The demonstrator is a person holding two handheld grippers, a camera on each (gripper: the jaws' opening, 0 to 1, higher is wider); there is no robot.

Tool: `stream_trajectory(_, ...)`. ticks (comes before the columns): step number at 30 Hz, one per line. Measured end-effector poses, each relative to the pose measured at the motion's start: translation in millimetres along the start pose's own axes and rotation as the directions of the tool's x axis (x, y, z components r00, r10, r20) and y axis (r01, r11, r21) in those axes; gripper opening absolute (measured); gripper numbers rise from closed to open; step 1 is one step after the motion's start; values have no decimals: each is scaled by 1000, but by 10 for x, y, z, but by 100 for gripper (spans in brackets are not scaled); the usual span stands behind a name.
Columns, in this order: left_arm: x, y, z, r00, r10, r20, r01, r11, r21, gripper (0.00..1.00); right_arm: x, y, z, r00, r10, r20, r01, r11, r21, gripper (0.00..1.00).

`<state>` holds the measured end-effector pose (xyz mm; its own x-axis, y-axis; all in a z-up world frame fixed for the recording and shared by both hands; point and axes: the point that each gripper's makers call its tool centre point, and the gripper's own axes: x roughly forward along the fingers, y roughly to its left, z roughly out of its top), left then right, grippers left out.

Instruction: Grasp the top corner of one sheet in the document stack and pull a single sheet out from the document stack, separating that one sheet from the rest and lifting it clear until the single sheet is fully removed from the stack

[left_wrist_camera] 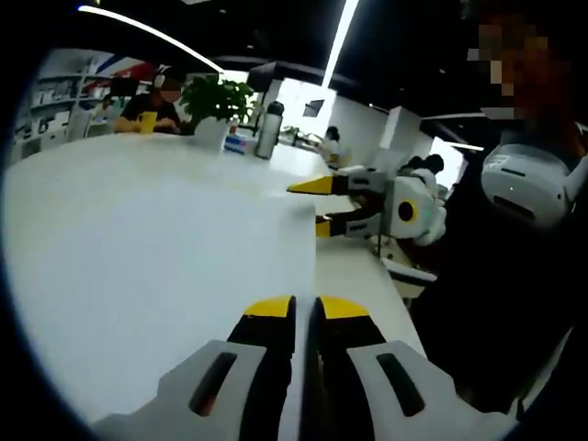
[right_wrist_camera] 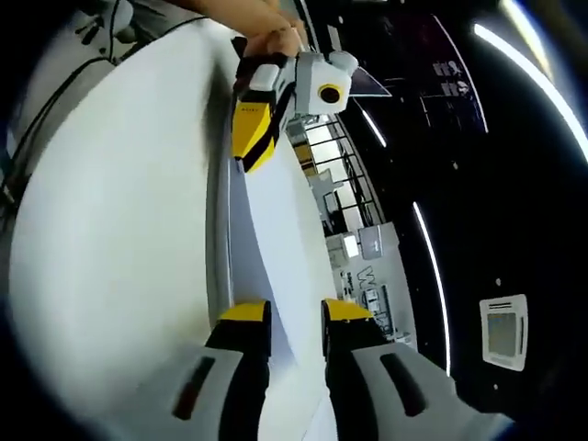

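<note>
- While the left claw rises from the bottom centre of the left gripper view, its yellow-tipped jaws stand nearly together with a thin pale strip between them; that strip looks like the edge of the sheet, so I judge the claw pinched on paper.
- Sheet fills the left and centre of that view, its right edge running from lower centre up toward centre. Cannot separate sheet from stack there.
- White table shows as a lighter band right of the sheet's edge.
- Right claw enters the left gripper view at centre right, jaws apart, one above the other, tips pointing left at the sheet's edge and near it.
- Right gripper view: right claw at bottom centre, jaws parted, a white sheet running up between them. Whether the pads touch it, cannot tell.
- Same view, top centre: left claw held by a hand, yellow tips pointing down onto the sheet's far end.
- Grey seam left of that sheet reads as an edge or shadow line; more white surface beyond it, stack or table, unclear.
- Key relation: sheet's long axis runs claw to claw, one at each end. Left claw is already on it; right would have to close before any pull.
- Background, upper left of left gripper view: potted plant, bottle, seated person.
</note>
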<state>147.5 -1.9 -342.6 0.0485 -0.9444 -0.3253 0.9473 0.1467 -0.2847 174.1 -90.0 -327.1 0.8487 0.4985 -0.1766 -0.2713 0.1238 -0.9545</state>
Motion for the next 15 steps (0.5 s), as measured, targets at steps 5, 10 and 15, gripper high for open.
stream_trajectory(5,2,-1,-1,1000,2,6,-2,1000,6,11,36,12,14,999,-29,25,29,1000,2,12)
stream_trajectory(10,10,-7,-1,1000,7,7,-7,1000,4,11,54,51,30,997,-56,60,55,998,7,3)
stream_trajectory(15,8,-2,-4,1000,13,9,-13,1000,13,11,51,29,40,994,-87,72,84,996,43,2)
